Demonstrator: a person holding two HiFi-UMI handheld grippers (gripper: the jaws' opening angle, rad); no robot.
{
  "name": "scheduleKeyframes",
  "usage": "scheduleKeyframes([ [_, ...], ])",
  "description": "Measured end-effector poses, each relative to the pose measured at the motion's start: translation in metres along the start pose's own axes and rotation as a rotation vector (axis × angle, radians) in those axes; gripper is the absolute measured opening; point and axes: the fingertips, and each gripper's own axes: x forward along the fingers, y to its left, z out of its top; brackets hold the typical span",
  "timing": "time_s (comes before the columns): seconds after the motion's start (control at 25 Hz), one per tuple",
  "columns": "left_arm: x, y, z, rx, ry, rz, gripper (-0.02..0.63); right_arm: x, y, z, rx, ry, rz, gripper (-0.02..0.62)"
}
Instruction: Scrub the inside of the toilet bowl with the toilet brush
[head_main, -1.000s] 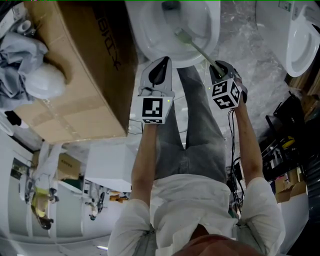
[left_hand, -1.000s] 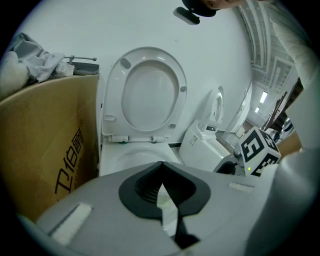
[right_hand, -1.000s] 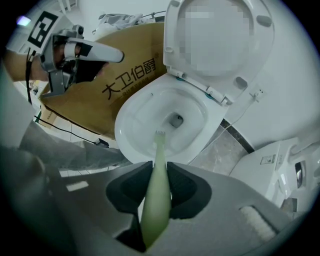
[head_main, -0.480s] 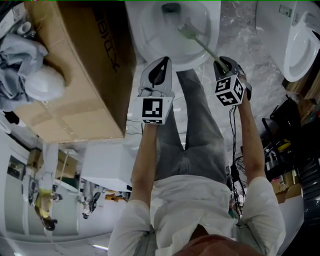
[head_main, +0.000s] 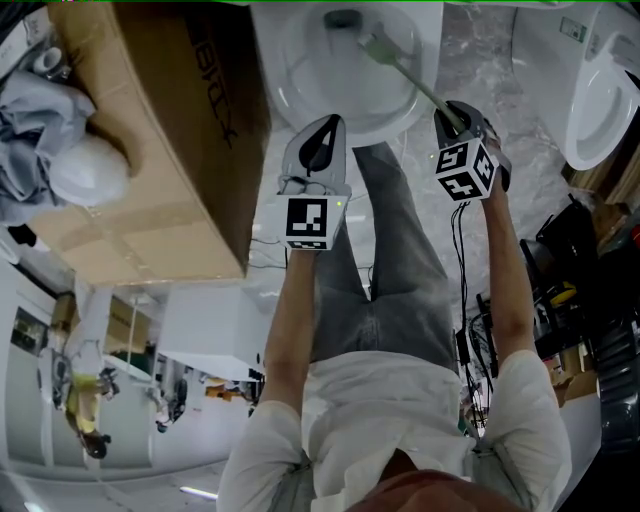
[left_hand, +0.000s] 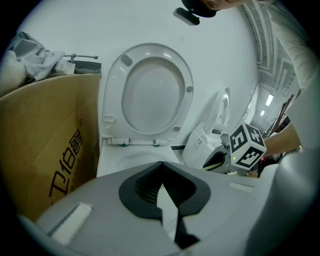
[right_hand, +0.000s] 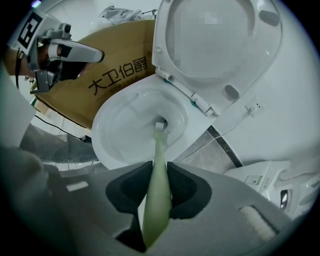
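The white toilet bowl (head_main: 300, 60) lies at the top of the head view, its seat and lid (right_hand: 215, 45) raised. My right gripper (head_main: 448, 108) is shut on the pale green toilet brush handle (right_hand: 155, 185). The handle slants down into the bowl (right_hand: 107, 135), and the brush head (right_hand: 159, 125) rests on the inner wall near the drain. The brush (head_main: 400, 70) crosses the bowl's right side in the head view. My left gripper (head_main: 324, 122) hovers at the bowl's front rim, shut with nothing in it (left_hand: 161, 175).
A big cardboard box (head_main: 150, 130) stands tight against the toilet's left side, with crumpled cloth (head_main: 60, 150) on top. A second toilet (head_main: 600, 90) is at the right. Cables (head_main: 470, 330) and clutter lie on the marble floor at the right.
My right gripper has moved forward and slightly right, pushing the brush head farther back in the bowl toward the drain. The left gripper has stayed put.
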Motion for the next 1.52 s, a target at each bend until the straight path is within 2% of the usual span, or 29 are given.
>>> scheduleKeyframes([
  [0.52,0.008,0.002,0.008,-0.007,-0.001,0.005,0.017,0.002,-0.041,0.02,-0.042,-0.011,-0.047,0.095],
  [0.76,0.01,0.003,0.007,-0.011,0.0,-0.002,0.017,0.007,-0.027,0.011,-0.191,0.06,-0.037,0.095],
  [0.92,0.01,0.004,0.006,-0.011,0.003,-0.007,0.017,0.006,-0.018,0.006,-0.222,0.08,-0.012,0.095],
  [1.16,0.009,0.008,0.007,-0.015,0.002,-0.005,0.017,0.006,-0.031,0.014,-0.164,0.073,-0.021,0.095],
  [1.52,0.005,0.016,0.006,-0.027,-0.003,0.005,0.017,0.011,-0.059,0.043,0.037,0.059,-0.023,0.095],
])
